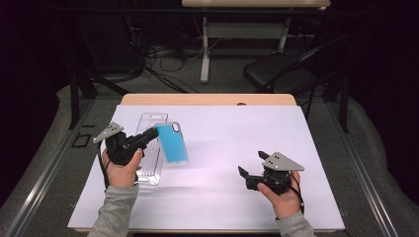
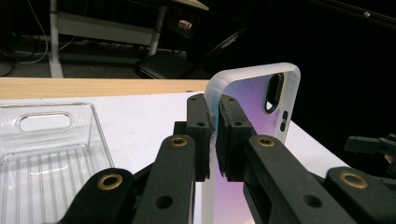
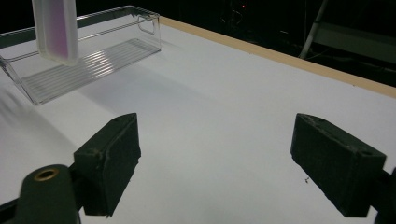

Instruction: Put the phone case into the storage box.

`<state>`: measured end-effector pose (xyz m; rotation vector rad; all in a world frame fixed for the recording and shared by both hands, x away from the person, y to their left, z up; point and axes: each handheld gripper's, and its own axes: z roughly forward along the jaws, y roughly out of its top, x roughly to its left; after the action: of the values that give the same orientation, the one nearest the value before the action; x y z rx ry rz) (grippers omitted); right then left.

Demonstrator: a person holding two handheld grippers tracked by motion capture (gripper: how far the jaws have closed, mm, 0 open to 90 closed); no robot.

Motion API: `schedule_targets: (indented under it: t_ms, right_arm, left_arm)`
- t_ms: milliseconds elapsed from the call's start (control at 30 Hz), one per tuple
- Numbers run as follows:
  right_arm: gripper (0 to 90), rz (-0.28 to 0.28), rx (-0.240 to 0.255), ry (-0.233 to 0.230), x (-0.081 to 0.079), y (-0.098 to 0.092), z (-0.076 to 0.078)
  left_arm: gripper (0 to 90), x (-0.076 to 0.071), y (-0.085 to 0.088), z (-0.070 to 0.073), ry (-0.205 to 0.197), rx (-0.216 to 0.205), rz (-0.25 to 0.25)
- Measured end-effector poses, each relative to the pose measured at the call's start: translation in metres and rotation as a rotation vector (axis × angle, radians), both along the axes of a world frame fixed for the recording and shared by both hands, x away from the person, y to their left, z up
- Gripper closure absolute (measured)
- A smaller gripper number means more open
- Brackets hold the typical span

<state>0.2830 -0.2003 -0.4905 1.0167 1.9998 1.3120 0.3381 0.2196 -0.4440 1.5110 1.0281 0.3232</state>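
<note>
We had the phone case [image 1: 172,143] pinched by one long edge in our left hand-held gripper [image 1: 149,135], jaws pressed onto its rim, the case lifted off the surface [image 1: 222,148]. Its long axis ran roughly from 12 to 6 o'clock in the high view, tilted slightly. The clear tray [image 1: 149,150] lay just at 9 o'clock of the case, parallel to it and partly under our left hand. Our right hand-held gripper [image 1: 251,167] sat well off at 4 o'clock, jaws spread and empty. We judged the left the nearer for setting the case into the tray.
</note>
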Motion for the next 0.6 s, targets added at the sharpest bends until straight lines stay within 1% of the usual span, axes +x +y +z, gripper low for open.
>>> schedule_targets:
  t_ms: [100,200,267,367,500,600]
  right_arm:
    - [14.7,-0.006,0.016,0.007,-0.001,-0.004,-0.002]
    - [14.3,-0.004,0.034,-0.001,0.0,-0.007,-0.003]
    - [13.6,-0.012,0.034,-0.01,0.0,-0.009,-0.005]
    - [12.8,-0.02,0.023,-0.007,0.0,-0.013,-0.009]
    - [12.4,-0.027,0.027,0.001,0.001,-0.016,-0.014]
    - [9.8,-0.017,0.024,-0.001,0.001,-0.017,-0.017]
  left_arm:
    - [84.9,0.0,0.0,0.0,-0.001,0.002,0.0]
    - [84.9,0.0,0.0,0.0,-0.002,0.004,0.0]
    - [84.9,0.0,0.0,0.0,-0.002,0.004,0.002]
    - [84.9,0.0,0.002,0.0,-0.006,0.004,0.006]
    - [84.9,0.0,0.004,0.0,-0.009,0.003,0.013]
    - [84.9,0.0,0.003,0.0,-0.009,0.01,0.021]
